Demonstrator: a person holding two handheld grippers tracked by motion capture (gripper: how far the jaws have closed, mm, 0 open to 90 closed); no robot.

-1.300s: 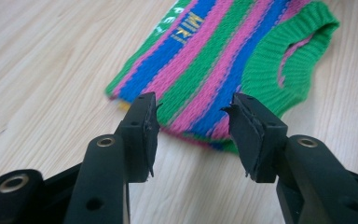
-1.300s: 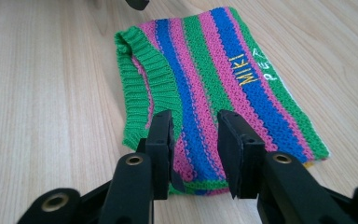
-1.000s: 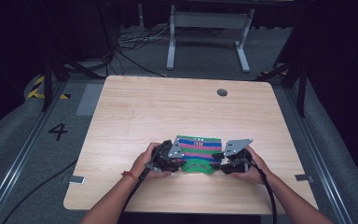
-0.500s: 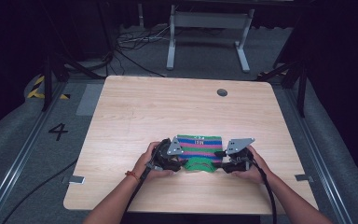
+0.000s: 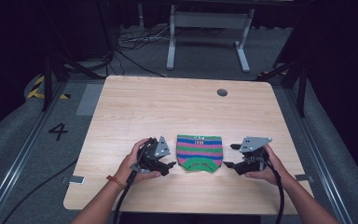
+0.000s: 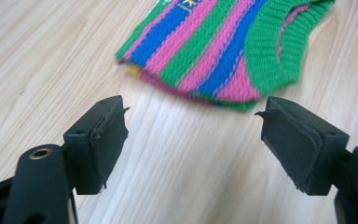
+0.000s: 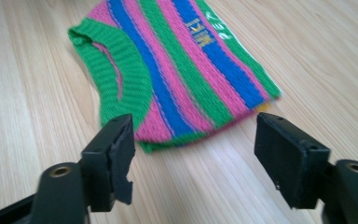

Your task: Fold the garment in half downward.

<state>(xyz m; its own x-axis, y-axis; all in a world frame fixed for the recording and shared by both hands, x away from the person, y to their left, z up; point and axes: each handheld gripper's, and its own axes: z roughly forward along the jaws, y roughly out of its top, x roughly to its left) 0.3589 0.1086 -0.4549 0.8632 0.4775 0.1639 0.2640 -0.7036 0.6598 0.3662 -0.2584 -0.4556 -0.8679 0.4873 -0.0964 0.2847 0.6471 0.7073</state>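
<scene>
- we can read a large dark "4" (image 5: 57, 132) on the grey floor mat to the left of the table; black and yellow hazard tape (image 5: 41, 88) lies farther back on that side.
- on the knitted piece (image 5: 199, 153) we see small yellow lettering (image 7: 200, 33) stitched on a blue stripe, and pale lettering on the green edge beside it; both are too blurred for us to read.
- a small yellow tab (image 6: 133, 70) peeks from under one corner of the knit in the left gripper view.
- the knitted piece looks like a tiny sweater: stripes of green, blue and pink, with a wide ribbed green band curving around an opening at one end.
- it lies flat on the wooden table (image 5: 168, 112), toward the near edge, between the two grippers and touching neither.
- our left gripper (image 5: 170, 164) sits just left of the knit; its jaws have just been opening and stand wide apart, with bare wood between them and the knit just beyond the tips (image 6: 114, 121).
- our right gripper (image 5: 229, 156) sits just right of the knit; its jaws have also just been opening and stand wide, gripping nothing, the knit's edge lying just ahead of the gap.
- a hand holds each gripper, and a dark cable (image 5: 123, 203) trails from the left one toward the near edge.
- a small round grommet (image 5: 222, 92) sits near the far edge of the table, well apart from the knit.
</scene>
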